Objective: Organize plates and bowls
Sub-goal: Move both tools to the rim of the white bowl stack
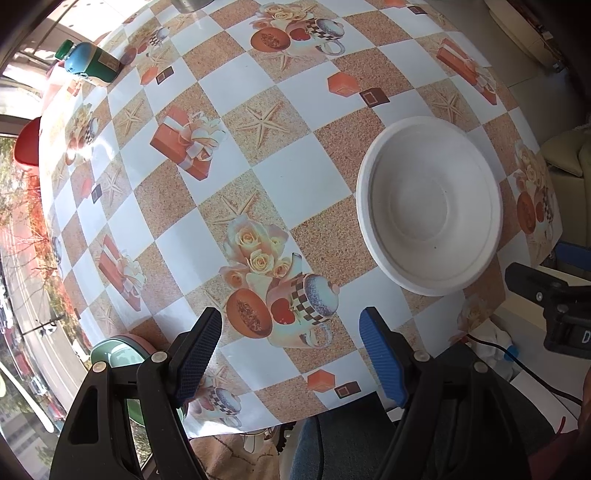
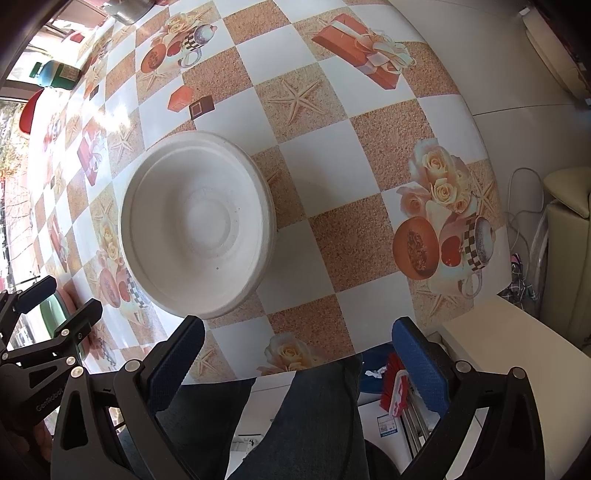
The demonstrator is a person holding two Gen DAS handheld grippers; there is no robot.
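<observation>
A white bowl [image 1: 430,206] stands upright on the patterned tablecloth near the table's front edge; it also shows in the right wrist view [image 2: 197,225]. My left gripper [image 1: 291,354] is open and empty, hovering above the table's near edge, left of the bowl. My right gripper [image 2: 299,362] is open and empty, just in front of the table edge, right of the bowl. A green bowl on a pink plate [image 1: 116,350] sits at the table's near left corner, partly hidden behind my left gripper; it shows in the right wrist view [image 2: 53,308] too.
A green-capped bottle [image 1: 90,62] lies at the far left of the table. A red chair [image 1: 27,146] stands beyond the left edge. A metal pot [image 1: 190,4] is at the far edge. The person's legs [image 2: 317,417] are under the near edge.
</observation>
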